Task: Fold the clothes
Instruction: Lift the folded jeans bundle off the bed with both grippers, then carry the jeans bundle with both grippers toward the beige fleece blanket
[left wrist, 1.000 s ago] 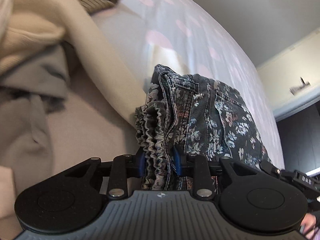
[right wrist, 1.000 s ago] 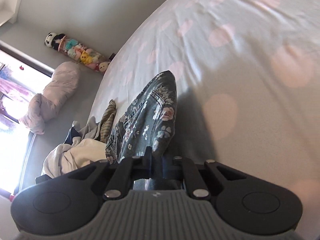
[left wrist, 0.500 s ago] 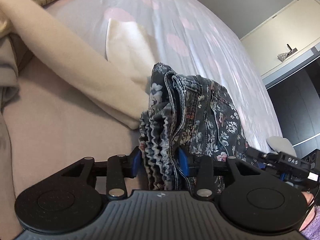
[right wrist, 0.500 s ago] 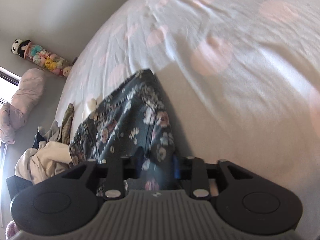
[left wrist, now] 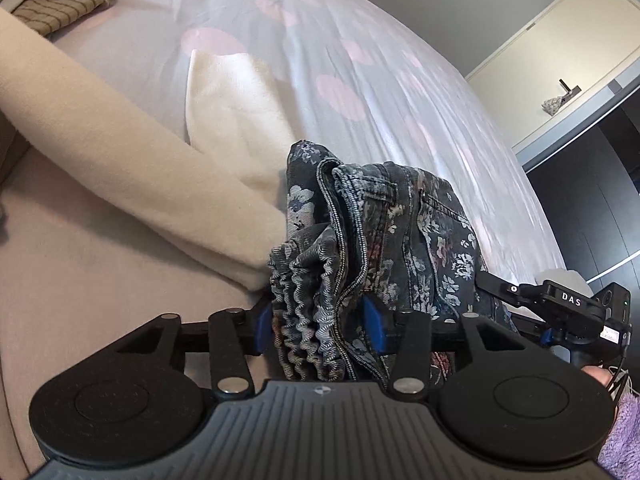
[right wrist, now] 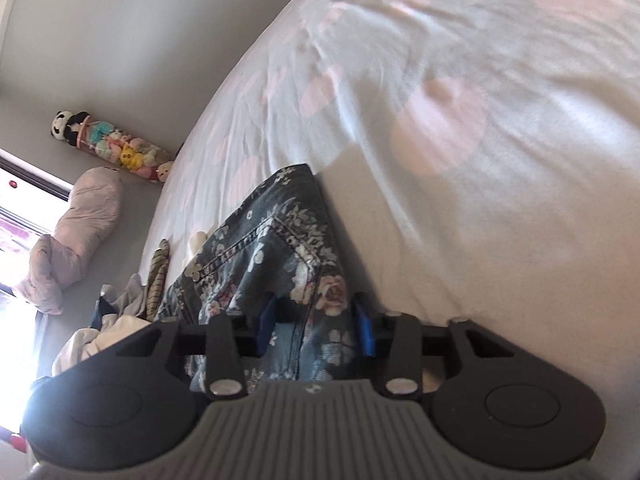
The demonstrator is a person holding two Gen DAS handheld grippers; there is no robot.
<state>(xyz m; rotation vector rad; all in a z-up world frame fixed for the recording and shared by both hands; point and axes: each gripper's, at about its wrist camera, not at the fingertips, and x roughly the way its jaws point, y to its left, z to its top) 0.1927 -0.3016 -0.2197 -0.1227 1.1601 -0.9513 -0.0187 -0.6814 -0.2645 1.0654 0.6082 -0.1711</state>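
Two grippers, one garment between them. Left gripper point(left wrist: 320, 322) pinching the bunched elastic waistband of the floral denim jeans point(left wrist: 384, 236), blue pads pressed into the fabric on both sides. Right gripper point(right wrist: 316, 328) clamped on another part of the same jeans point(right wrist: 280, 256), near a stitched pocket, fabric filling the gap between its pads. Also visible from the left wrist view, just right of the left gripper: the right gripper's black body point(left wrist: 560, 304).

Jeans lying on the bed point(left wrist: 360, 60), straight ahead of both grippers, on a pale sheet with pink dots.

Left of the left gripper: one beige fleece garment point(left wrist: 120, 152) touching the jeans, one folded cream cloth point(left wrist: 236, 108) just behind it, one olive striped garment point(left wrist: 68, 0) far ahead-left.

Far left of the right gripper: one pile of loose clothes point(right wrist: 116, 320), one clear tube point(right wrist: 112, 146) stuffed with plush toys, one pink pillow point(right wrist: 76, 236).
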